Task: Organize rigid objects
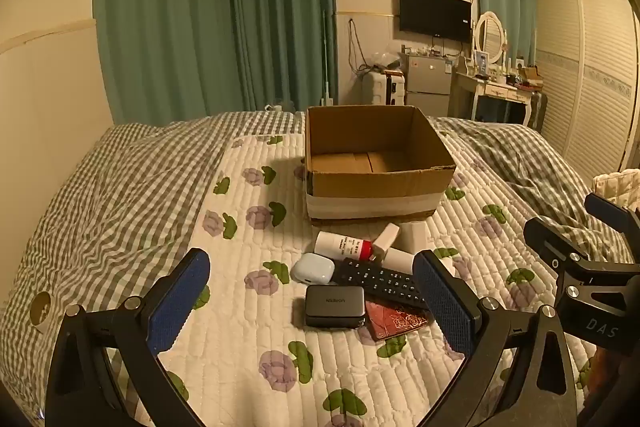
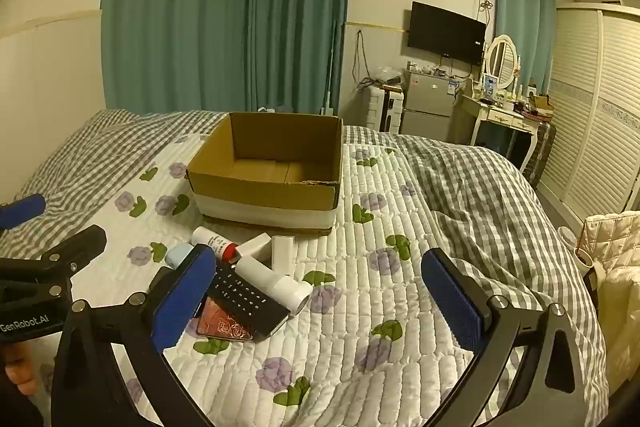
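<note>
Both grippers are hovering above the bed, fingers spread wide and carrying nothing. The left gripper is pointing at the pile of small objects; the right gripper is pointing at bare quilt, with the pile sitting at the lower left of its frame.

The pile is lying in the lower centre of the left view, just in front of the open cardboard box, whose visible floor is showing no objects. The pile is holding:
- dark charger block, nearest, lying flat between the left fingers' line of sight
- black remote, long axis running from centre toward lower right
- red patterned case, partly under the remote
- pale blue earbud case
- white tube with red band, long axis running left to right
- white cylinder and two small white blocks (hard to identify further)

Judgement: the left gripper is the nearer one to the charger block, which is lying straight ahead and below it; a grasp across the block's shorter sides looks feasible.

Hidden or unclear: the right finger of the left gripper is covering the remote's far end; the left finger of the right gripper is covering the charger block entirely and part of the earbud case. The box's near inside wall is out of sight.
</note>
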The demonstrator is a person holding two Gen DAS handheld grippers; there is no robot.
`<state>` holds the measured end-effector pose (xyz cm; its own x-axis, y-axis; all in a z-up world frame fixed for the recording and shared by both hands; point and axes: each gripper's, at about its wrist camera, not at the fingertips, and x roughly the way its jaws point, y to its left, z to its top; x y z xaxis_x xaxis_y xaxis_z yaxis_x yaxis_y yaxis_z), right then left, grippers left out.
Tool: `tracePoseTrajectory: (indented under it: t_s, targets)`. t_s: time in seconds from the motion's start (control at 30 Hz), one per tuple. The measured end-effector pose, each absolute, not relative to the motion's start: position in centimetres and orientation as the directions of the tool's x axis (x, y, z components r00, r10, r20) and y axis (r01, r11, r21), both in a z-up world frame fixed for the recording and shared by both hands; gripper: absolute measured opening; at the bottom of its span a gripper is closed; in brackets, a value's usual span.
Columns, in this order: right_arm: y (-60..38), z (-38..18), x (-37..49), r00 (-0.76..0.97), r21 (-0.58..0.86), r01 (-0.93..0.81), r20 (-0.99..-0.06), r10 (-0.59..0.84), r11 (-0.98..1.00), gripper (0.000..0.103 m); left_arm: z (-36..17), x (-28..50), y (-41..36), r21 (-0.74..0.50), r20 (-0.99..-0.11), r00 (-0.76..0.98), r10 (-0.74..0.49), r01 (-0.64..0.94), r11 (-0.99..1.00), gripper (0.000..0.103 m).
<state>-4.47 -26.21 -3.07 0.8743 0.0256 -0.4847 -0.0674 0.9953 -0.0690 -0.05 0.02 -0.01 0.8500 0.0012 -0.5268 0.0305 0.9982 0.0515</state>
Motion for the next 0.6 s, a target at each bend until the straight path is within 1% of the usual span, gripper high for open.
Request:
tracePoseTrajectory:
  t_s: [0.07, 0.1, 0.17, 0.6]
  targets:
    - [-26.26, -3.12, -4.45, 0.869, -0.070, -0.070, -0.495, 0.026, 0.995, 0.103, -0.04, -0.12, 0.00, 0.049, -0.530, 0.848, 0.006, 0.024, 0.999, 0.103]
    - [-26.27, -3.15, -4.42, 0.868, -0.070, -0.069, -0.497, 0.025, 0.995, 0.103, -0.06, 0.36, 0.05, 0.045, -0.554, 0.833, 0.002, 0.028, 0.999, 0.103]
    - [-26.26, -3.23, -4.34, 0.866, -0.072, -0.069, -0.500, 0.024, 0.995, 0.103, -0.39, 0.42, 0.46, 0.029, -0.551, 0.835, -0.006, 0.027, 0.999, 0.103]
    - [-25.65, -3.59, -4.09, 0.864, -0.056, -0.075, -0.501, 0.037, 0.996, 0.103, -0.17, 0.41, 0.70, 0.048, -0.534, 0.845, 0.026, 0.000, 0.999, 0.103]
